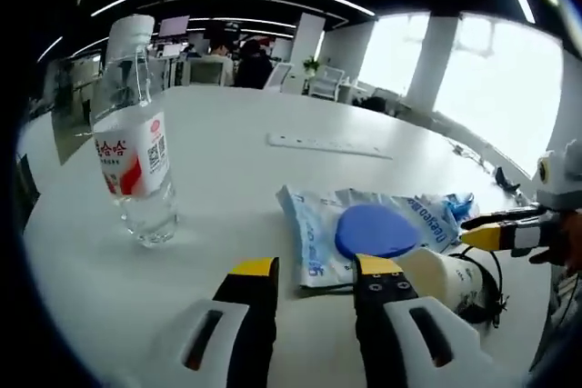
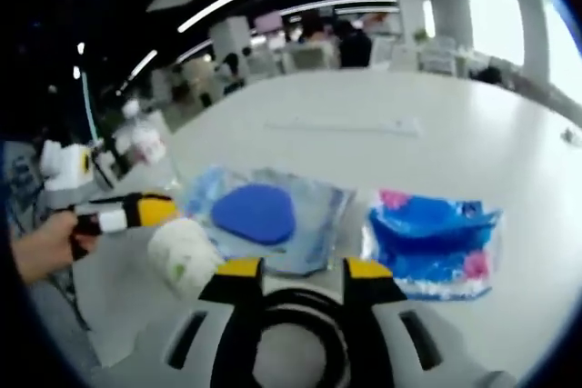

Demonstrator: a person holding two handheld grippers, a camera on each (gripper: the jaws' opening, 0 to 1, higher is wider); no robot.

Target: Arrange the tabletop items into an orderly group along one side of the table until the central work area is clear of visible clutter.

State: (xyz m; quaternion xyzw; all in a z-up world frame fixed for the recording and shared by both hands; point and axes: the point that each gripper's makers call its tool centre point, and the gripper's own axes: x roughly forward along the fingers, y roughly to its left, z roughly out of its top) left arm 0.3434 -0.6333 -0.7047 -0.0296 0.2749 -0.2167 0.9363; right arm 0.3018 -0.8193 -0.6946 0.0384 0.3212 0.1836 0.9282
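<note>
Tabletop items sit spread on the white table point(image 1: 273, 179). In your left gripper view the water bottle point(image 1: 135, 134) stands upright at the left of the frame; a pale blue packet point(image 1: 364, 224) lies right of centre with a blue disc point(image 1: 376, 231) on top. Your left gripper point(image 1: 314, 272) — jaws parted, nothing between them — rises at the bottom, tips just short of the packet. A white cylinder point(image 1: 441, 274) lies at lower right.

In your right gripper view the right gripper point(image 2: 293, 270) is also apart and empty, above a black cable loop point(image 2: 296, 302). A bright blue wrapper point(image 2: 435, 241) lies at right — apart from the packet.
</note>
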